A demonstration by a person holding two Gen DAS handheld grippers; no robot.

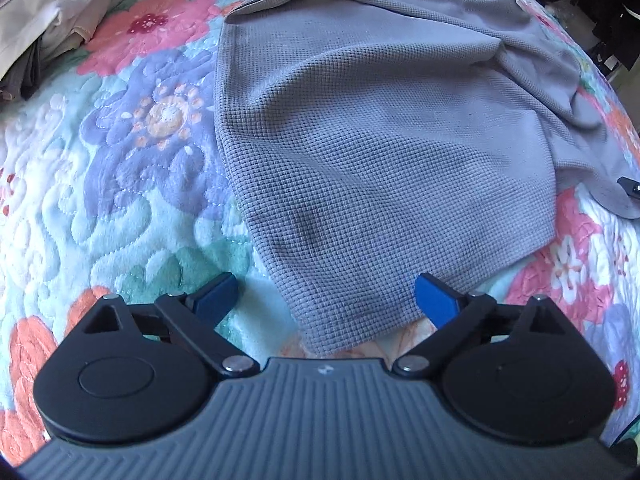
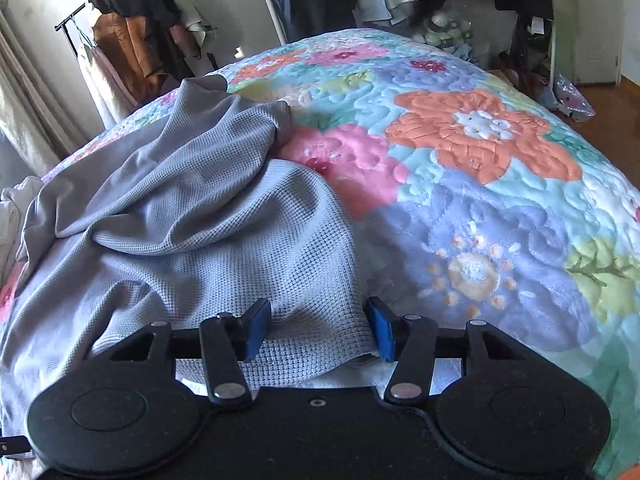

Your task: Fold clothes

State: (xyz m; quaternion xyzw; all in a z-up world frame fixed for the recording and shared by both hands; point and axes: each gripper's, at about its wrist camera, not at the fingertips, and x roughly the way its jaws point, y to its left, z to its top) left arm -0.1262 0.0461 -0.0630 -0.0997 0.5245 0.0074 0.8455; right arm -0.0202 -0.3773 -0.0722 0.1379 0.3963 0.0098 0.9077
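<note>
**Inspector:** Report the left gripper (image 1: 326, 296).

**Assistant:** It is angled steeply down over the bed. Its blue-padded fingers (image 1: 434, 298) stand wide apart. Neither pad presses on anything. The near corner of the grey waffle-knit garment (image 1: 380, 152) lies flat on the floral quilt (image 1: 132, 184), in the gap between the fingers and nearer the right-hand one (its very tip disappears under the gripper body).

**Inspector:** And the right gripper (image 2: 318, 328)?

**Assistant:** It tilts down less steeply and looks across the bed. Its fingers (image 2: 256, 330) are parted, less widely than the left's. A hemmed edge of the same garment lies between them. The right-hand pad sits just at that edge; whether it touches, I cannot tell. The cloth lies slack, not pinched.

**Inspector:** Where does the garment lie overall?

**Assistant:** Spread over the quilt. The portion before the left gripper is smooth; further back it bunches into loose folds. In the right wrist view it occupies the left half of the bed, rumpled.

**Inspector:** Surroundings?

**Assistant:** A stack of beige cloth (image 1: 60, 8) lies at the far left of the left wrist view. A clothes rack (image 2: 132, 36) with hanging clothes stands beyond the bed.
</note>
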